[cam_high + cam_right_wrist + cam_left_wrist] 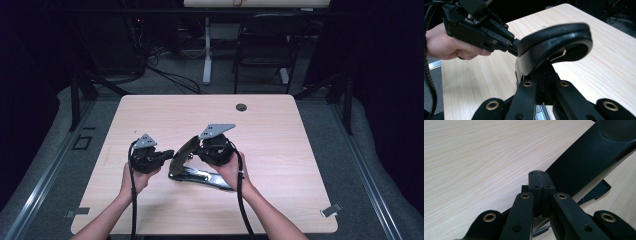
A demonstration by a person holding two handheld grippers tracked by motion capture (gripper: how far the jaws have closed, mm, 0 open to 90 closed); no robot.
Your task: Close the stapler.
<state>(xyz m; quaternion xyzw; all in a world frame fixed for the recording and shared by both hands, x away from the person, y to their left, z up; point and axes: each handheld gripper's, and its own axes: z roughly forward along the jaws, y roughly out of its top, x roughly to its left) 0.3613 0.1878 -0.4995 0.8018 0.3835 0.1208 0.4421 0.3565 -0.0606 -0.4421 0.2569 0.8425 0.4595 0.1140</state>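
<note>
**Black stapler under a two-gripper hold: slip risk**

We are pinching the stapler [192, 165] near the table's [280, 145] centre. The left gripper [540, 182], jaws pressed together, is meeting its hinge end; the right gripper [216, 150] is clamping the raised arm. The glossy arm may be slipping and snapping down. The pale wood-grain table is standing in a dark room, a chair [265, 40] beyond its far edge.

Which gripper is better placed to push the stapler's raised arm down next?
Right, probably. The right gripper sits at the raised end of the stapler; the left gripper meets its lower edge.
</note>
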